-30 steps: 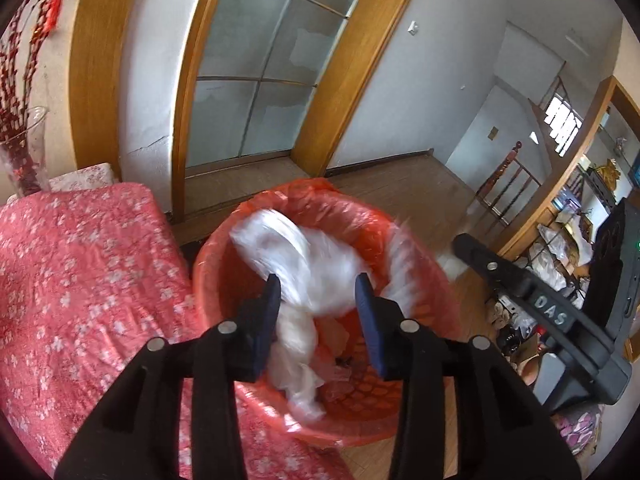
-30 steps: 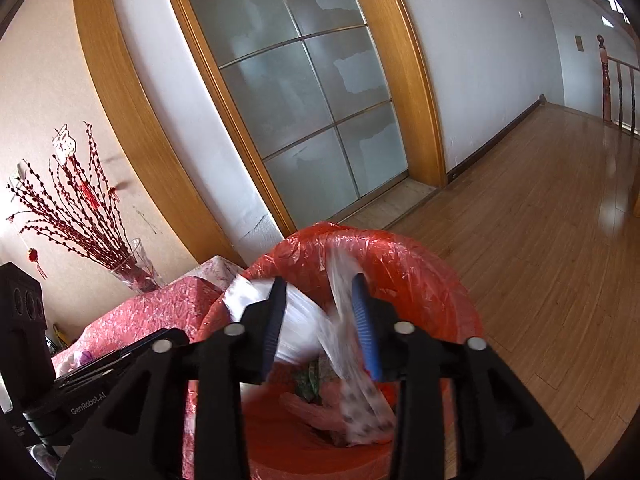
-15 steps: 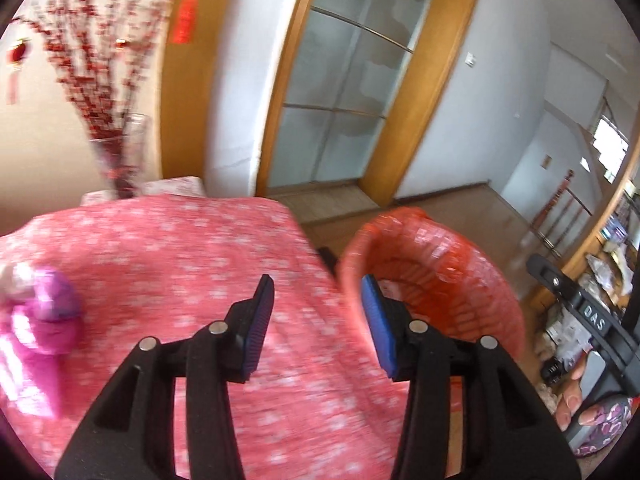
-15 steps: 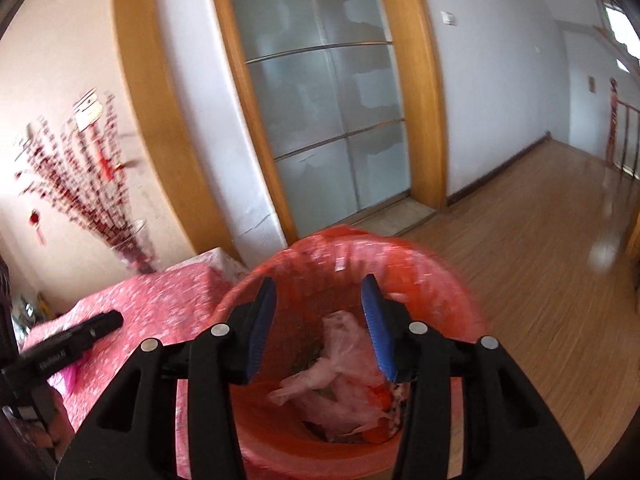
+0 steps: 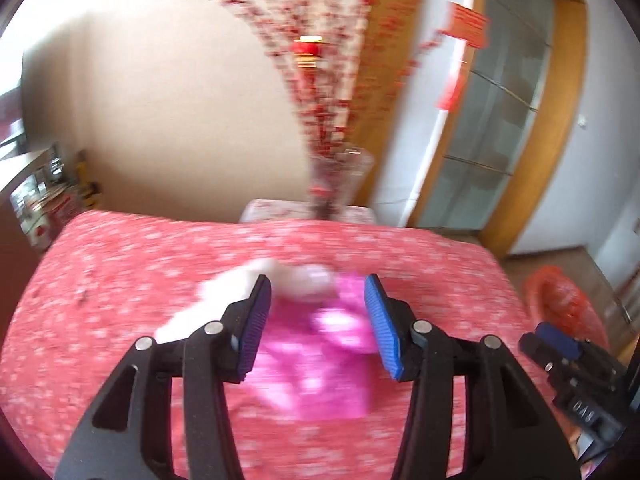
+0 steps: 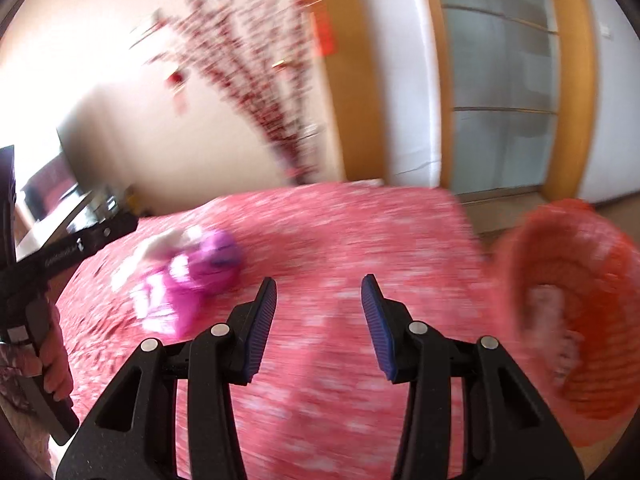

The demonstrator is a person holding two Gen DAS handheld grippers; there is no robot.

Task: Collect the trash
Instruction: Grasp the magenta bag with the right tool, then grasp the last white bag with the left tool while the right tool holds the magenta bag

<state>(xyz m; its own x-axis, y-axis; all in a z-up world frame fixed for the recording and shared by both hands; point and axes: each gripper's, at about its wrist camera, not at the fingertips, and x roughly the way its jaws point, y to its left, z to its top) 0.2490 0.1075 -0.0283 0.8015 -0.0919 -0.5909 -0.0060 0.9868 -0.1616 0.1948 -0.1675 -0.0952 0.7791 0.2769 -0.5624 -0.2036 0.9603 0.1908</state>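
A crumpled pink plastic bag with white plastic beside it lies on the red flowered tablecloth. My left gripper is open and empty, hovering just above this pile. The pile also shows in the right wrist view, at the left. My right gripper is open and empty over bare cloth. The red-lined trash basket with trash inside stands beside the table at the right; it also shows in the left wrist view. Both views are motion-blurred.
A glass vase with red branches stands behind the table's far edge. A glazed door with wooden frame is at the right. The table's right edge borders the basket. Shelves stand at far left.
Both grippers dropped white plastic trash into the basket, then swung left from the basket to the table. The left gripper now hovers over the pink bag.
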